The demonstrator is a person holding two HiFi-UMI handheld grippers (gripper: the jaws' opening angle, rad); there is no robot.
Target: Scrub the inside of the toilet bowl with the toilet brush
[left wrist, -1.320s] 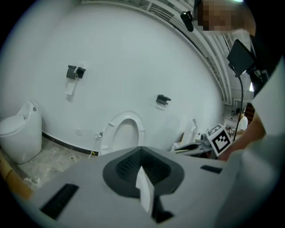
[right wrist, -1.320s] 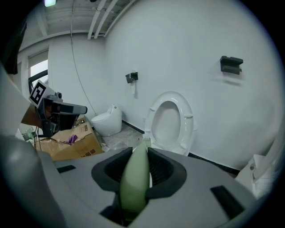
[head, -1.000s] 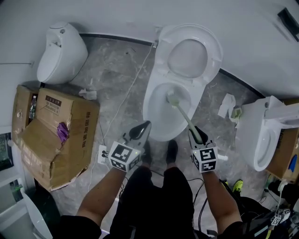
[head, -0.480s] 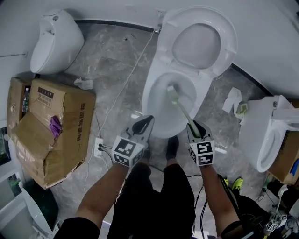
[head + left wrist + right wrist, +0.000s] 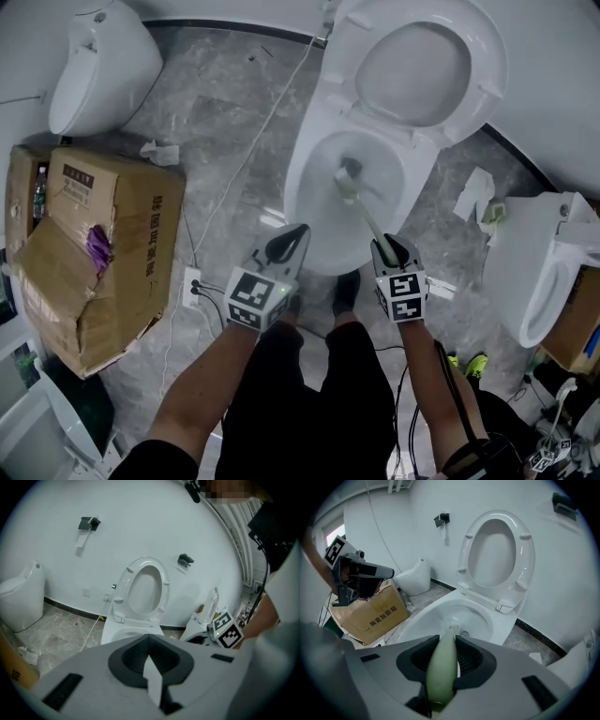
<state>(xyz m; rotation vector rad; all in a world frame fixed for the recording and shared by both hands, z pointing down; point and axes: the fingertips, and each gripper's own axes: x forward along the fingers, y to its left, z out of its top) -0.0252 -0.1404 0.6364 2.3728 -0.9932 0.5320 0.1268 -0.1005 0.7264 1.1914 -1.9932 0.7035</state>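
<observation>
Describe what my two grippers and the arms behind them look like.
The left gripper and right gripper match: pale grey bodies, dark ribbed jaw pads, each carrying a white cube with black square markers. The forearms are bare, no sleeves in view. A thin black cable trails along the right one.

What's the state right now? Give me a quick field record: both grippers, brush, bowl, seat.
Right gripper: shut on the toilet brush handle
Brush position: head down inside the toilet bowl, near the drain
Left gripper: shut, empty, by the bowl's front-left edge
Seat: raised
Floor, left side: cardboard box
</observation>
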